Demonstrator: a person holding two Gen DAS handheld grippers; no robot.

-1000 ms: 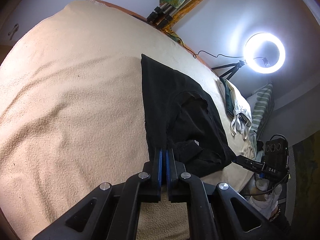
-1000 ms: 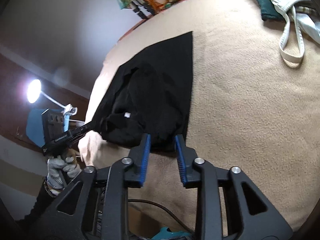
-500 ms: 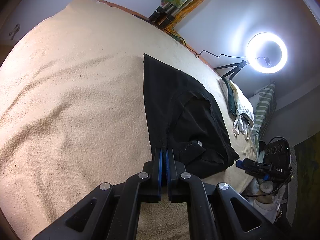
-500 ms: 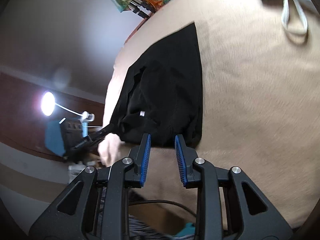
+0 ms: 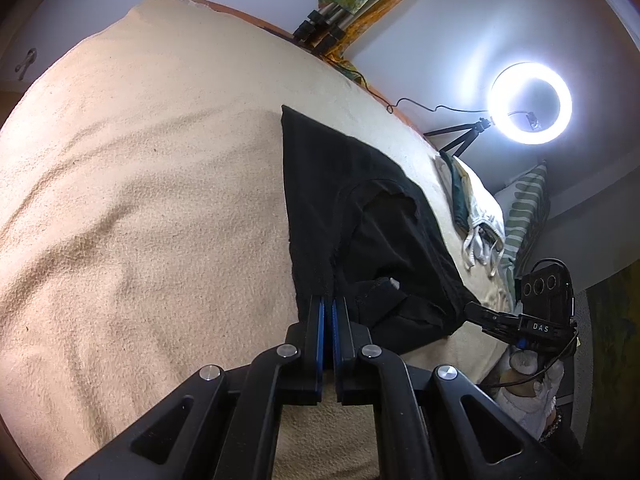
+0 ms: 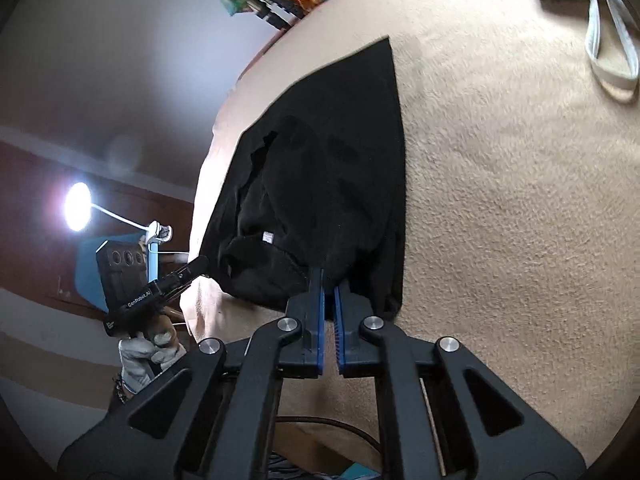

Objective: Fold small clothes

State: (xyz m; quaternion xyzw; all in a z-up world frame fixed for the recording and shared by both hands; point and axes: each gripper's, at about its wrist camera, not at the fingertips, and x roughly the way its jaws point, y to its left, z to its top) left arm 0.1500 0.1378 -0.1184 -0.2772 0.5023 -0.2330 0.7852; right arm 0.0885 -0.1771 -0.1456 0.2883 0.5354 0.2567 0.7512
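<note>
**Both jaws clamped on the near hem of the black garment**

The jaws of the left gripper (image 5: 328, 312) are pressed together on the near edge of the black garment (image 5: 360, 216), and the jaws of the right gripper (image 6: 329, 284) have just been closing and are now clenched on the same edge, with dark cloth pinched between the blue pads. A second ago the right jaws were held apart just short of the hem; the left grip is unchanged.

The black garment is spread on the beige blanket (image 5: 140, 200), partly doubled over itself, with a small white label (image 6: 267, 237) showing among rumpled folds. The cloth is judged to be light, soft and limp: it will sag and drag when lifted, and loose layers may slip out of a shallow pinch. Hold is best taken at the hem corners, both layers gathered together, so that the fold line stays straight.

Farther off, a small pile of pale and dark green clothes (image 5: 476, 216) lies near the blanket's far edge. Beyond it, a lit ring light (image 5: 530, 103) is seen against the wall.
</note>
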